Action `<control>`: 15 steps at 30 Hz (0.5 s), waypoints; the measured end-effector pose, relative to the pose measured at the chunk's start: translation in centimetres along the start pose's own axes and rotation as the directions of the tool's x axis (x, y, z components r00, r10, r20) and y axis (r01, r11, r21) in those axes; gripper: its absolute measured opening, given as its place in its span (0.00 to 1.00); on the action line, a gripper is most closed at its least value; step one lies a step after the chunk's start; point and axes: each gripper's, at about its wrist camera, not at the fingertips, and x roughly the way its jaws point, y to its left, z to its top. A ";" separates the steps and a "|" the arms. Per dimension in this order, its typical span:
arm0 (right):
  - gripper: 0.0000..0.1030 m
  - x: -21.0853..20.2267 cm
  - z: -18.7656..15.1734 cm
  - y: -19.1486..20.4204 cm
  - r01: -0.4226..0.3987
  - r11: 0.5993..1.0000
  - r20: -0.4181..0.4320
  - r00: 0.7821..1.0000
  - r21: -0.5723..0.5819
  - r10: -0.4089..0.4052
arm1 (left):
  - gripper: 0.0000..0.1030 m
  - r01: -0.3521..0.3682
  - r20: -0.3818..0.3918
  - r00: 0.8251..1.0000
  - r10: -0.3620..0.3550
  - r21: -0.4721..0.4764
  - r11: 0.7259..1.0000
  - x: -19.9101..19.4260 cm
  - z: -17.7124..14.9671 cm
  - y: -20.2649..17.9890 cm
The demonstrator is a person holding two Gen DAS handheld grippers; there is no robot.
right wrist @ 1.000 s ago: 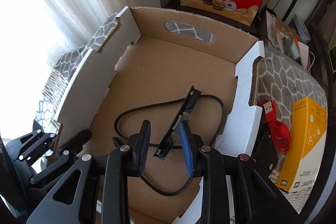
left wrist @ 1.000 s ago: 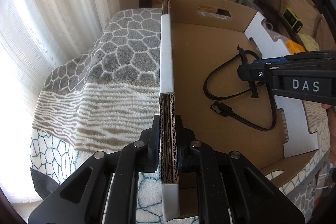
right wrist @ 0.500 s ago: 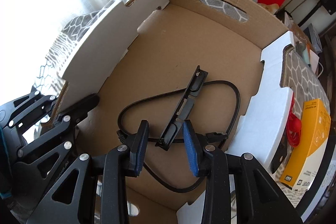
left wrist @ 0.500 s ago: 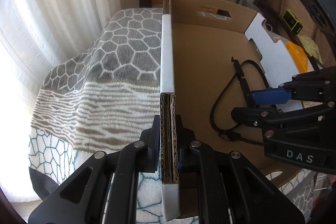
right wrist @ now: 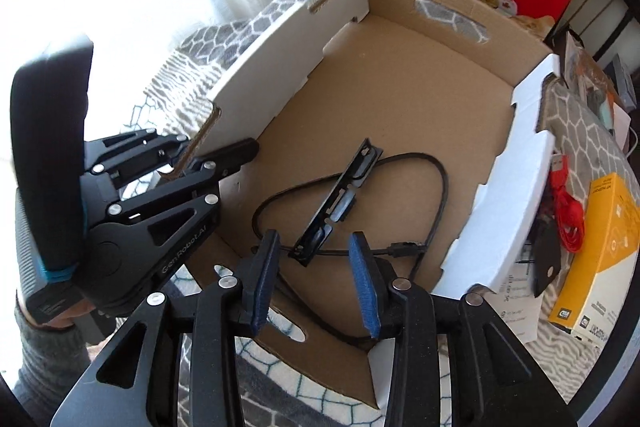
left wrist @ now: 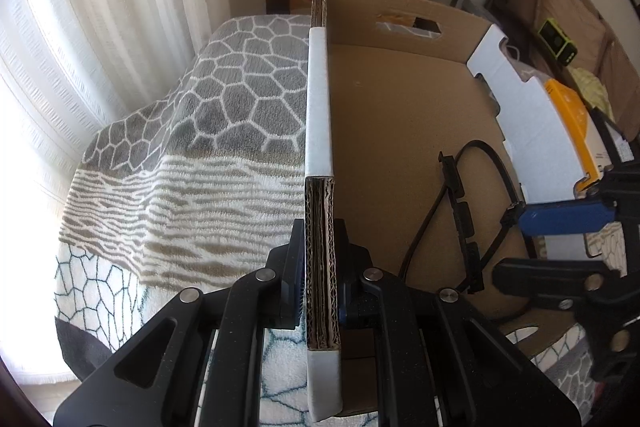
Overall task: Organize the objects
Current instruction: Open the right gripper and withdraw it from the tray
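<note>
My left tongs are pinched on the box wall, steadying it; if that grip slips, the box slides on the soft blanket. My right tongs are opening with nothing between them, the cable lying on the box floor; its loop could snag my fingers.

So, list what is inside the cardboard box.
Inside the cardboard box: a black cable looped under a black slotted bracket. The near corner is hidden behind the right gripper.

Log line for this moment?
left gripper: shut on box wall | right gripper: opening, empty | cable: in box
</note>
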 end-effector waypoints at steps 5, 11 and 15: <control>0.43 -3.6 -0.5 -3.1 0.006 0.998 0.086 0.996 0.068 -0.012 | 0.10 0.001 0.000 1.000 -0.001 -0.001 1.000 0.0 0.0 -0.1; 0.43 -6.3 -1.5 -7.8 0.047 0.987 0.128 0.990 0.151 -0.066 | 0.10 0.001 0.000 1.000 -0.001 -0.002 1.000 0.1 0.1 -0.1; 0.43 -7.5 -2.1 -10.6 0.079 0.980 0.139 0.985 0.181 -0.105 | 0.10 0.000 0.000 1.000 0.000 -0.002 1.000 0.1 0.0 0.0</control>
